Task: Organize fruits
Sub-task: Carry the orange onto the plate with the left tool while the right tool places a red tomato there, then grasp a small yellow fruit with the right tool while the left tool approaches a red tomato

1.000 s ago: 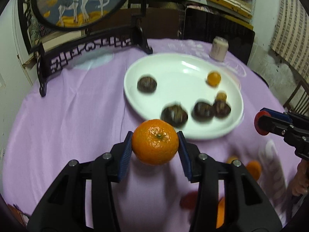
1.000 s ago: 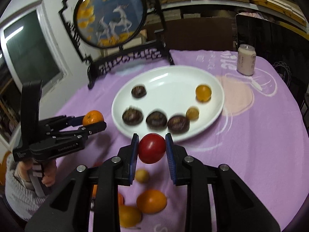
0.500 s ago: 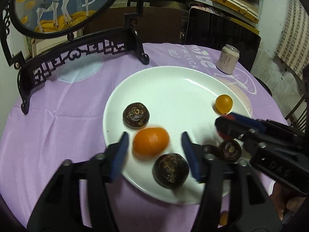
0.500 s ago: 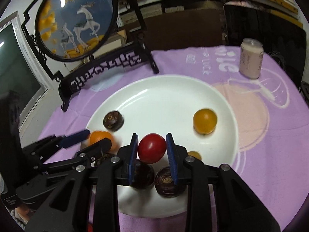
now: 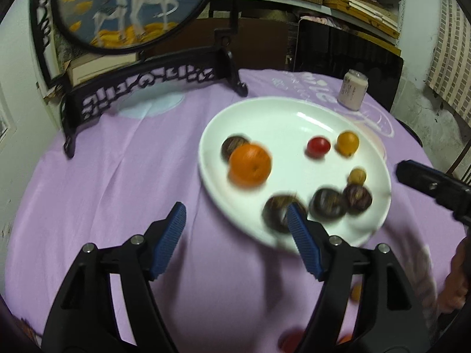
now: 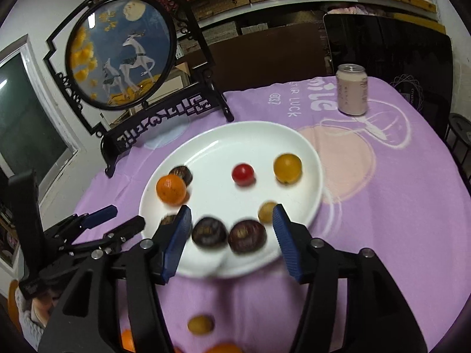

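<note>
A white plate [image 5: 265,111] [image 6: 306,153] sits on the purple cloth. On it lie an orange mandarin [image 5: 249,165] [image 6: 171,189], a red tomato [image 5: 318,146] [image 6: 243,173], a yellow fruit [image 5: 348,142] [image 6: 287,168], a small tan fruit [image 6: 267,212] and several dark round fruits [image 5: 329,203] [image 6: 246,236]. My left gripper [image 5: 237,239] is open and empty at the plate's near left edge. My right gripper [image 6: 231,236] is open and empty above the plate's near rim. Each gripper shows in the other's view, the left [image 6: 112,220] and the right [image 5: 426,182].
A black carved stand with a round deer painting [image 5: 132,8] [image 6: 120,53] stands at the back left. A pale drink can [image 5: 352,93] [image 6: 352,93] stands behind the plate. Loose fruits [image 6: 200,324] [image 5: 355,291] lie on the cloth near me.
Both grippers opened and drew back toward me. The mandarin left the left gripper and the tomato left the right; both now lie on the plate.
</note>
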`<action>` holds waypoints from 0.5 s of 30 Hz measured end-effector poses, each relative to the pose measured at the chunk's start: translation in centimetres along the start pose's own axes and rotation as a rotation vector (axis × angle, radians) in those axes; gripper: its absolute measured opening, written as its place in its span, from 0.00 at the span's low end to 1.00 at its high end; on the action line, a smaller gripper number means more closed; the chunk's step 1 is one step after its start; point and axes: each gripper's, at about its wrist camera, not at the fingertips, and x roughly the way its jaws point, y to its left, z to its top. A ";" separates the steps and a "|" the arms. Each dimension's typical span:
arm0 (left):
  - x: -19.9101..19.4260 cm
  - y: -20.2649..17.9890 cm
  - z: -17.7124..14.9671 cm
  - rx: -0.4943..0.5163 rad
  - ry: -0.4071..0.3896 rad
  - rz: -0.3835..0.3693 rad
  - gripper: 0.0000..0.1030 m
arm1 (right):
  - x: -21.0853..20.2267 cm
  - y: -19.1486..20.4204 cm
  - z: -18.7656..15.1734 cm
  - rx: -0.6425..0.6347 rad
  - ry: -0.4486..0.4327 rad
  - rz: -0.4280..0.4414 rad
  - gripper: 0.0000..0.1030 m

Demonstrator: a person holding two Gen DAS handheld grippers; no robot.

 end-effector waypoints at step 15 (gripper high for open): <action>-4.0 0.5 -5.4 0.030 0.023 -0.027 0.81 | -1.8 2.6 -7.4 -0.158 0.131 0.050 0.56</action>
